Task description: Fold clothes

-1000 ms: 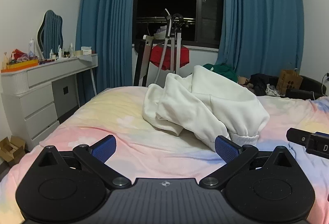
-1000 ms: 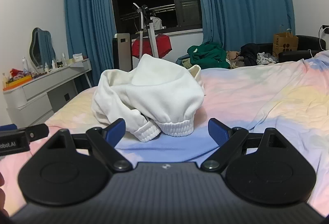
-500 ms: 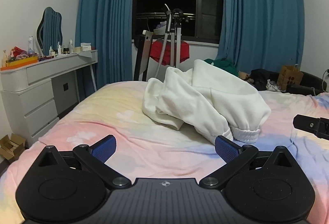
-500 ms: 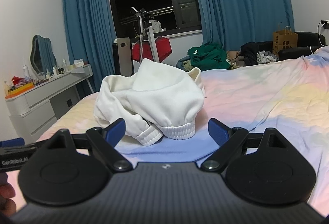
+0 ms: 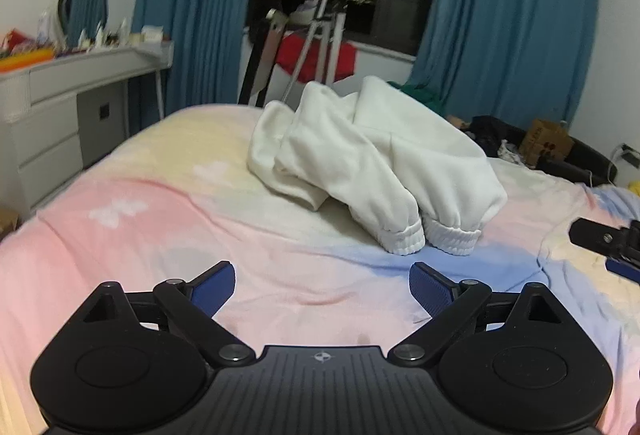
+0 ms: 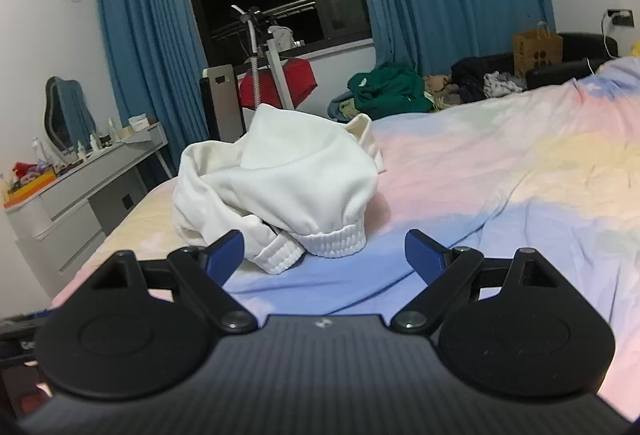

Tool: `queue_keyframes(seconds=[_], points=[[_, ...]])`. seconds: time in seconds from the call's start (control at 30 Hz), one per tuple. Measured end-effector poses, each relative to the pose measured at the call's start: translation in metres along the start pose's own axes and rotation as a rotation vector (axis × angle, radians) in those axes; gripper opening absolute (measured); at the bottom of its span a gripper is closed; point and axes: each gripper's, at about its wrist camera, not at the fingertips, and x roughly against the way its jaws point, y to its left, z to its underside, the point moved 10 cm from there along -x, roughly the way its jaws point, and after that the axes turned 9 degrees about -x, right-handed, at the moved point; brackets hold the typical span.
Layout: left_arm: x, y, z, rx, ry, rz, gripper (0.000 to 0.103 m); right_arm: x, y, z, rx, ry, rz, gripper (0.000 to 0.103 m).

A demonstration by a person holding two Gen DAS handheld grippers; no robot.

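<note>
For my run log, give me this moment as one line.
stage: approach | left gripper: open, empty | right gripper: open, empty | white sweatshirt: crumpled heap on bed, unfolded, ungripped

Right gripper [image 6: 324, 249] held low over pastel bed [image 6: 500, 171], jaws spread wide, nothing between. Crumpled white sweatshirt [image 6: 288, 179] just ahead, ribbed cuffs nearest. Green clothes heap [image 6: 386, 89] beyond; grey desk [image 6: 96, 175] far left.

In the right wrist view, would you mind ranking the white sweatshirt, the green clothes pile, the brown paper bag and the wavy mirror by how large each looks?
1. White sweatshirt, largest, though nearest the camera.
2. Green clothes pile.
3. Wavy mirror and brown paper bag look alike; unranked.
</note>
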Motion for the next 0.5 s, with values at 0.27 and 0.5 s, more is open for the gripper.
queue_keyframes(seconds=[0.27, 0.5], points=[[-0.042, -0.022, -0.002, -0.046, 0.068, 0.026, 0.095, 0.000, -0.015, -0.006, -0.051, 0.015, 0.009, 0.089], [-0.108, -0.038, -0.006, -0.071, 0.121, 0.034, 0.095, -0.011, -0.034, -0.003, -0.147, 0.075, 0.004, 0.089]])
